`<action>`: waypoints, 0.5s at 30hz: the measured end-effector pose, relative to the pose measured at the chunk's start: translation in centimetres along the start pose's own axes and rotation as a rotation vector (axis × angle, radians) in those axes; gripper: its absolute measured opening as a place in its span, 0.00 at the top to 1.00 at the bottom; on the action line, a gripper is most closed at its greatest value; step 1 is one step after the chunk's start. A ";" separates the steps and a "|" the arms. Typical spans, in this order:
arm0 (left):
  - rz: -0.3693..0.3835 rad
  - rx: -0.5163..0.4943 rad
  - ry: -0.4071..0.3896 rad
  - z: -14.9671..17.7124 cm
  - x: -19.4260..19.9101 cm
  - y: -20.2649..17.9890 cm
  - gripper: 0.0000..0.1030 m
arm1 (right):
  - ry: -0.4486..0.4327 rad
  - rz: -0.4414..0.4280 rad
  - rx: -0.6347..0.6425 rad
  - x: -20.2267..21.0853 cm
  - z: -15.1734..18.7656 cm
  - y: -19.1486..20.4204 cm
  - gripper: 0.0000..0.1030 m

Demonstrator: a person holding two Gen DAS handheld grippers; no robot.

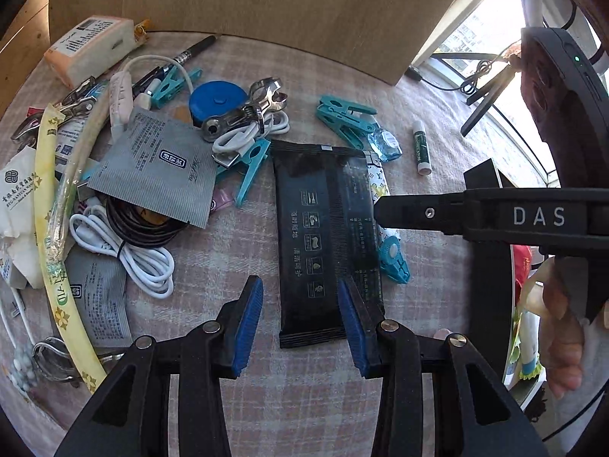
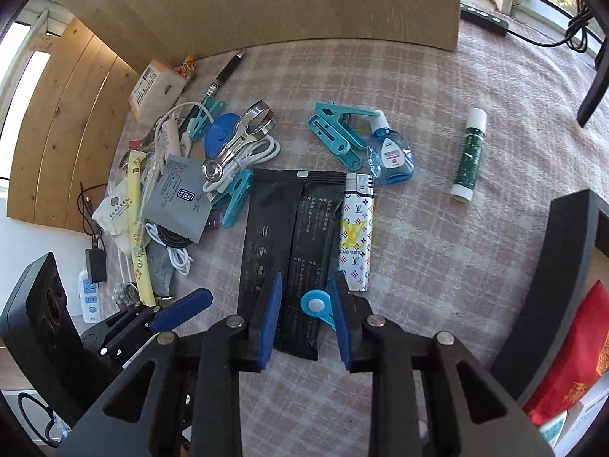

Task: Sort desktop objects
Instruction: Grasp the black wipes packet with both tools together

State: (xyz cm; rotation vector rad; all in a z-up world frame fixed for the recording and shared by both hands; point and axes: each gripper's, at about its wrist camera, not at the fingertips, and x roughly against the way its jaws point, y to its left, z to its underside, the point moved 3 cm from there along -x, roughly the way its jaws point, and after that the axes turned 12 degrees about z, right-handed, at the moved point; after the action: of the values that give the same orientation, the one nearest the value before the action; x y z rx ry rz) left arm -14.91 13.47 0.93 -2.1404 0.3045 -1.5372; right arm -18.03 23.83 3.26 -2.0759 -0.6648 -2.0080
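A black wet-wipe packet (image 1: pixel 327 236) lies in the middle of the checked cloth; it also shows in the right wrist view (image 2: pixel 285 243). My left gripper (image 1: pixel 300 289) is open over its near end, touching nothing. My right gripper (image 2: pixel 306 285) is open, with a small blue round clip (image 2: pixel 316 304) between its fingers, resting on the packet's edge. The right gripper also shows from the side in the left wrist view (image 1: pixel 380 211), over a patterned lighter (image 2: pixel 356 240). The blue clip (image 1: pixel 392 255) lies just below it.
A heap at the left holds a grey sachet (image 1: pixel 160 167), white cables (image 1: pixel 144 255), metal clips (image 1: pixel 247 110), blue tape measure (image 1: pixel 217 99), teal pegs (image 1: pixel 342 114) and a tissue pack (image 1: pixel 91 45). An eye-drop bottle (image 2: pixel 390 152) and green lip balm (image 2: pixel 470 156) lie right. A black bin (image 2: pixel 563 274) stands at right.
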 end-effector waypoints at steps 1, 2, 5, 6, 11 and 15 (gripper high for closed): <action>0.002 -0.002 0.004 -0.2 -0.3 0.1 0.62 | 0.011 -0.001 0.002 -0.5 -0.3 0.2 0.75; 0.001 -0.008 0.008 -0.4 -0.5 0.1 0.62 | 0.019 0.002 0.006 -0.8 -0.5 0.3 0.75; 0.010 -0.015 0.019 -0.7 -1.1 0.0 0.62 | 0.040 0.009 0.012 -1.8 -1.0 0.4 0.75; 0.016 -0.016 0.024 -0.7 -1.3 -0.1 0.62 | 0.053 0.007 0.014 -2.1 -1.0 0.5 0.75; 0.012 -0.042 0.046 -0.9 -2.3 -0.4 0.62 | 0.091 0.003 0.018 -3.2 -0.9 0.7 0.74; 0.027 -0.035 0.036 -1.2 -2.3 -0.1 0.60 | 0.088 -0.001 0.012 -3.4 -0.8 1.1 0.73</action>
State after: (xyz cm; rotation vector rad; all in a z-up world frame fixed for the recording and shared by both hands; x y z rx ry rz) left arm -16.82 14.30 -0.64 -2.1284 0.3742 -1.5680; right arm -18.23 21.84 0.14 -1.9678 -0.6601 -2.0775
